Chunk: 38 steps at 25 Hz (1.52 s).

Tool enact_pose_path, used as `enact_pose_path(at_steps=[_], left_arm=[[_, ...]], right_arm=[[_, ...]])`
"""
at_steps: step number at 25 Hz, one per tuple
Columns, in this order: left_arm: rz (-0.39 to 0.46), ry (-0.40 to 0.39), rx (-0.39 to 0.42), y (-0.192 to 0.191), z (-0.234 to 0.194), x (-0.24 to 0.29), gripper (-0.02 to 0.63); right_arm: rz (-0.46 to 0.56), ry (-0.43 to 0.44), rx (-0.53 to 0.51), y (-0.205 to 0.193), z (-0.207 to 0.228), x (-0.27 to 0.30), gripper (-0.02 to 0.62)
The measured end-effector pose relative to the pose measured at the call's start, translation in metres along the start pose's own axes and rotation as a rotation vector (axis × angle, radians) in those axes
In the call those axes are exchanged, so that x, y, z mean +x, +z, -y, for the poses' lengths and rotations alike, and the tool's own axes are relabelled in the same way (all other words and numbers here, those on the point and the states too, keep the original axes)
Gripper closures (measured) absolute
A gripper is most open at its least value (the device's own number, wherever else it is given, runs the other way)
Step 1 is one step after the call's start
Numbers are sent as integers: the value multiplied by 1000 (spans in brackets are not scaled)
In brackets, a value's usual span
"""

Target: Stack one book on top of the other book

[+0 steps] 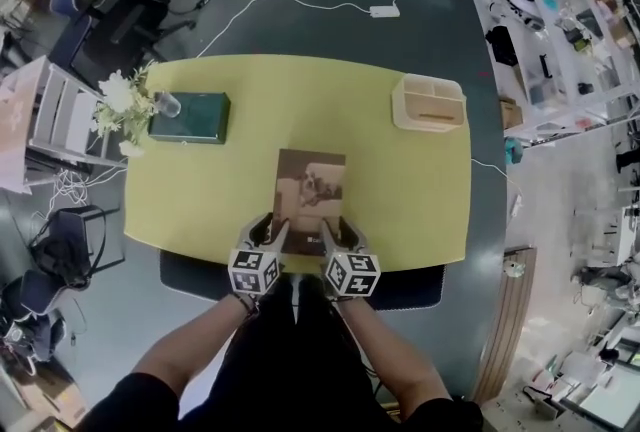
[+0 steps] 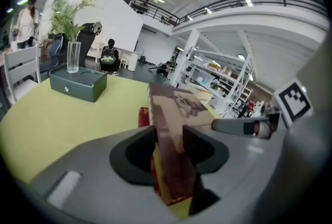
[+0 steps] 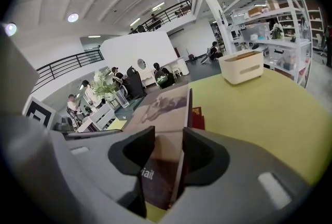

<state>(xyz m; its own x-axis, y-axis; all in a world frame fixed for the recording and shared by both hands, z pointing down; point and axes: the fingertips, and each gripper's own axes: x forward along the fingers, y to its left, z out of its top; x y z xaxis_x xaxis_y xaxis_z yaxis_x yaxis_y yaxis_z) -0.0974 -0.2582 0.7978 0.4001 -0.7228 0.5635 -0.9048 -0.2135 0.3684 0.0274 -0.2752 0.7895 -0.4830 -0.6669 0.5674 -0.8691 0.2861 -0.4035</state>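
Observation:
A brown book point(image 1: 310, 188) with a picture on its cover lies lengthwise near the front edge of the yellow table point(image 1: 410, 190). My left gripper point(image 1: 272, 232) is shut on its near left corner and my right gripper point(image 1: 334, 234) on its near right corner. In the left gripper view the brown book point(image 2: 174, 129) fills the gap between the jaws, and a red book point(image 2: 143, 116) shows just beneath it. The right gripper view shows the brown book point(image 3: 166, 114) clamped the same way, the red book point(image 3: 197, 117) peeking out at its right edge.
A dark green box point(image 1: 190, 116) stands at the table's far left, with a glass vase of white flowers point(image 1: 122, 102) beside it. A cream desk organiser point(image 1: 428, 102) sits at the far right. A dark seat point(image 1: 412, 286) lies under the front edge.

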Motion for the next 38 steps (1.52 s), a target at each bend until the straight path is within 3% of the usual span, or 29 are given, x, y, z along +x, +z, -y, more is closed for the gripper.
enact_pose_path(at_steps=[19, 32, 38], left_arm=[[-100, 35, -4, -60, -14, 37, 425], [-100, 47, -1, -58, -15, 37, 423], [-70, 88, -2, -45, -29, 26, 423]], right_arm=[[-105, 9, 52, -58, 37, 32, 428], [-104, 17, 40, -57, 36, 32, 428], [-70, -27, 19, -44, 49, 17, 428]])
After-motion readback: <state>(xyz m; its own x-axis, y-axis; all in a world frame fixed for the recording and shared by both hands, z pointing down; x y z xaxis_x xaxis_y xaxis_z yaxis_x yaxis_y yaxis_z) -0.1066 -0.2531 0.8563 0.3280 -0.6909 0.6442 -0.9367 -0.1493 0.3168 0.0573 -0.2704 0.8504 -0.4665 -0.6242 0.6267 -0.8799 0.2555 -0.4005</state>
